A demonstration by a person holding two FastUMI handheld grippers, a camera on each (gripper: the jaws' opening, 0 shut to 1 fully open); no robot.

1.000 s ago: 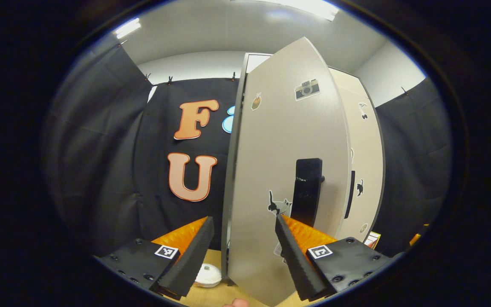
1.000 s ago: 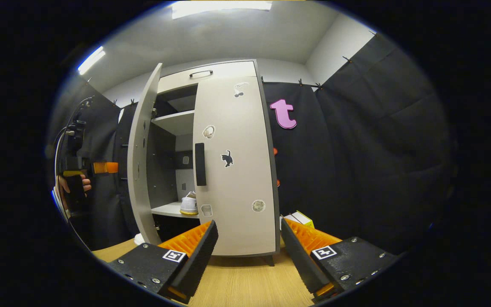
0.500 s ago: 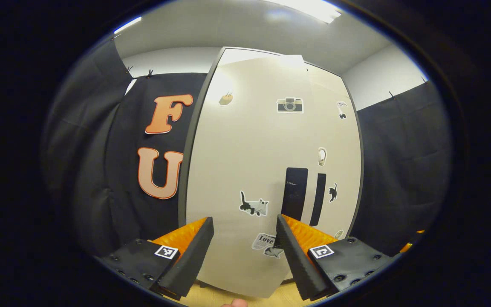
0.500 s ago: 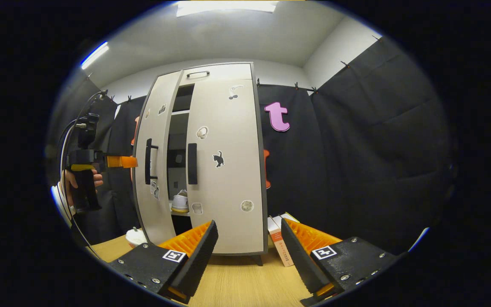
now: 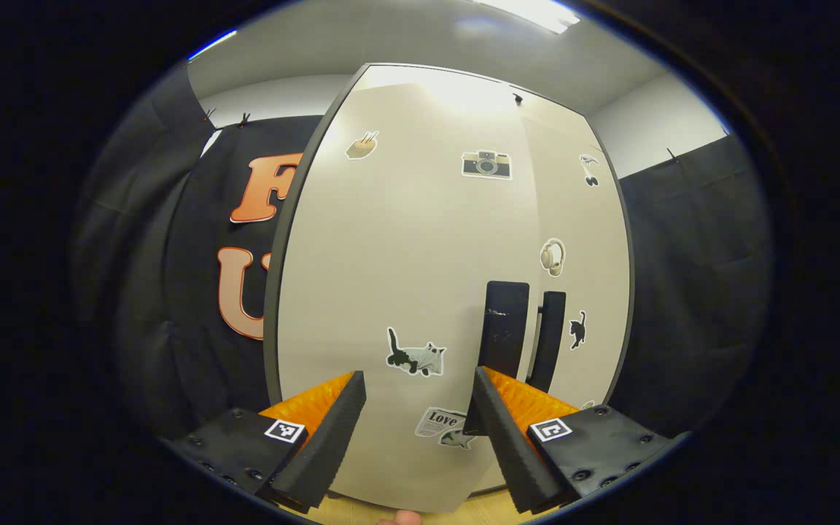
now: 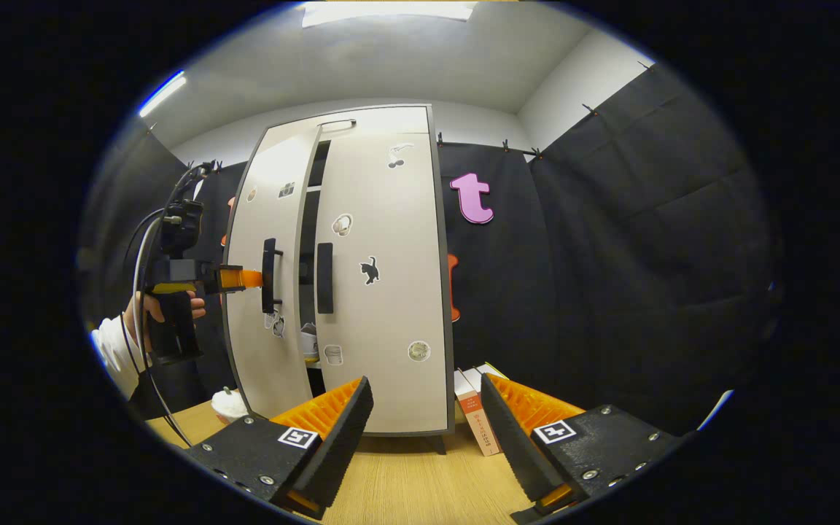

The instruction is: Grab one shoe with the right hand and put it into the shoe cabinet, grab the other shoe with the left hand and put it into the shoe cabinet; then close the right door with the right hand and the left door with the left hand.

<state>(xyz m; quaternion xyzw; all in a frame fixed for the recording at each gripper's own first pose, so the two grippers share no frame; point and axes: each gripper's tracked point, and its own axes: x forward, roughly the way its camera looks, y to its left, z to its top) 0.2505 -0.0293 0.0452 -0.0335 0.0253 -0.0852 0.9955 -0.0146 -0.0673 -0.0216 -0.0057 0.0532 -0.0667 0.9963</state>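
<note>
The pale shoe cabinet (image 6: 383,306) stands on the wooden surface. Its right door (image 6: 380,219) is shut. The left door (image 6: 267,219) stands a narrow gap from shut, and a white shoe (image 6: 308,341) shows through that gap on a shelf. In the right gripper view, my left gripper (image 6: 249,278), held by a hand (image 6: 144,315), has its tips against the left door beside the black handle (image 6: 268,275). In the left gripper view, my left gripper (image 5: 413,430) is open with the sticker-covered left door (image 5: 391,255) close in front. My right gripper (image 6: 424,430) is open, back from the cabinet, holding nothing.
Two black handles (image 5: 504,328) sit side by side where the doors meet. Small boxes (image 6: 472,408) lean by the cabinet's right foot. A white round object (image 6: 227,402) lies on the wooden surface (image 6: 405,488) at the cabinet's left. Black cloth walls surround the booth.
The left door has swung from wide open to almost shut, with my left gripper following against it. The shoe is now seen only through a slit. My right gripper has barely moved.
</note>
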